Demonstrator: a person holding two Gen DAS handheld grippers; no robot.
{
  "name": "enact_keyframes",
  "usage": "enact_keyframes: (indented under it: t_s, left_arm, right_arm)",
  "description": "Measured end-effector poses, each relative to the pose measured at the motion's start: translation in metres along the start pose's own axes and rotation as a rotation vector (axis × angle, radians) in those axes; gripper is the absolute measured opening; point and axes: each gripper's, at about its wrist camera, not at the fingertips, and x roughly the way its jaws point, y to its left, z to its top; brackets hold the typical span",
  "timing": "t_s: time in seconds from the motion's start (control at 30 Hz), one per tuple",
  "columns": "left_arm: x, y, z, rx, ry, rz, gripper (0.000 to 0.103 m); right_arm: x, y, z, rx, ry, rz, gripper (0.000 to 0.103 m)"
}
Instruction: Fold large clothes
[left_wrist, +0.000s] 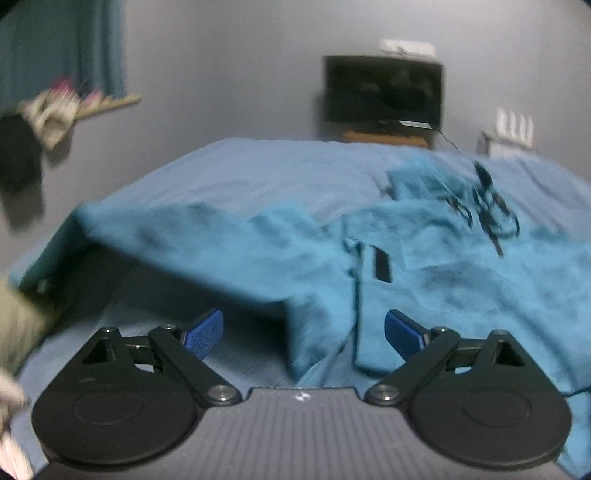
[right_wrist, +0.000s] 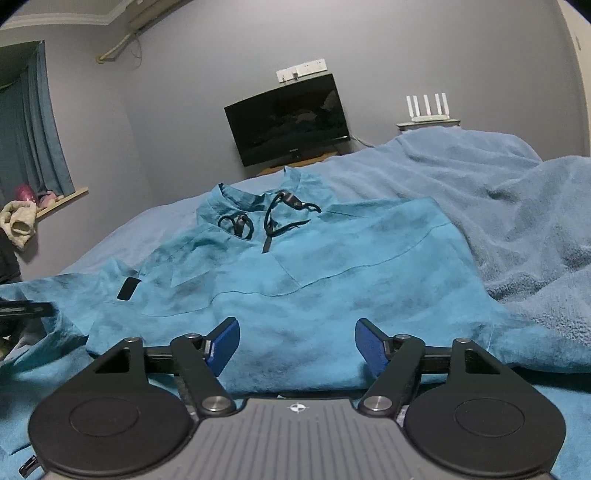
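A large teal pullover (right_wrist: 314, 266) with black drawcords (right_wrist: 273, 218) at the collar lies spread on the bed. In the left wrist view the pullover (left_wrist: 461, 266) fills the right half, and its sleeve (left_wrist: 207, 243) stretches left, lifted off the sheet with shadow beneath. My left gripper (left_wrist: 303, 332) is open and empty, low over the sheet in front of the sleeve's lower edge. My right gripper (right_wrist: 295, 345) is open and empty, just above the pullover's hem. A black tip of the left gripper (right_wrist: 26, 308) shows at the far left of the right wrist view.
The bed has a pale blue sheet (left_wrist: 258, 173). A thick blue blanket (right_wrist: 517, 206) is heaped at the right. A black monitor (right_wrist: 288, 118) and a white router (right_wrist: 428, 107) stand against the far wall. A window sill with curtain and clutter (right_wrist: 37, 206) is at the left.
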Motion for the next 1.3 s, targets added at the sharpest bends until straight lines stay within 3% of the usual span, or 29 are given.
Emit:
enact_keyframes:
  t_s: [0.13, 0.3, 0.47, 0.6, 0.67, 0.73, 0.77, 0.8, 0.83, 0.9, 1.03, 1.17, 1.3]
  left_arm:
    - [-0.017, 0.069, 0.002, -0.243, 0.007, -0.01, 0.095]
    - [-0.011, 0.144, 0.02, -0.441, -0.052, 0.044, 0.095]
    - [0.017, 0.211, 0.038, -0.7, -0.068, -0.01, 0.095]
    - [0.044, 0.238, 0.051, -0.749, -0.034, -0.003, 0.095]
    - [0.059, 0.246, 0.053, -0.785, 0.001, 0.01, 0.086]
    - [0.066, 0.256, 0.048, -0.857, 0.012, -0.003, 0.05]
    - [0.07, 0.262, 0.045, -0.9, 0.013, -0.018, 0.039]
    - [0.071, 0.267, 0.043, -0.925, 0.01, -0.023, 0.02]
    - [0.07, 0.269, 0.044, -0.927, 0.005, -0.026, 0.008]
    - [0.066, 0.262, 0.057, -0.87, -0.027, -0.021, 0.001]
    - [0.035, 0.219, 0.1, -0.631, -0.159, -0.027, 0.0]
    - [-0.001, 0.143, 0.142, -0.399, -0.299, -0.151, 0.0]
    - [-0.036, 0.04, 0.166, -0.137, -0.395, -0.324, 0.0]
  right_arm:
    - [0.001, 0.004, 0.0, -0.005, 0.006, -0.012, 0.073]
    - [0.002, 0.01, -0.002, -0.035, 0.01, -0.026, 0.073]
    - [0.009, 0.015, -0.007, -0.072, 0.027, -0.048, 0.073]
    - [0.016, 0.017, -0.011, -0.098, 0.048, -0.065, 0.073]
    - [0.02, 0.018, -0.012, -0.104, 0.058, -0.069, 0.073]
    - [0.023, 0.019, -0.013, -0.114, 0.065, -0.07, 0.073]
    - [0.025, 0.02, -0.013, -0.12, 0.069, -0.07, 0.073]
    - [0.026, 0.021, -0.014, -0.125, 0.072, -0.068, 0.073]
    - [0.027, 0.022, -0.014, -0.131, 0.074, -0.066, 0.073]
    - [0.029, 0.025, -0.015, -0.144, 0.074, -0.06, 0.073]
    - [0.028, 0.028, -0.016, -0.179, 0.066, -0.045, 0.073]
    - [0.025, 0.03, -0.014, -0.19, 0.046, -0.031, 0.073]
    - [0.023, 0.028, -0.013, -0.186, 0.035, -0.022, 0.073]
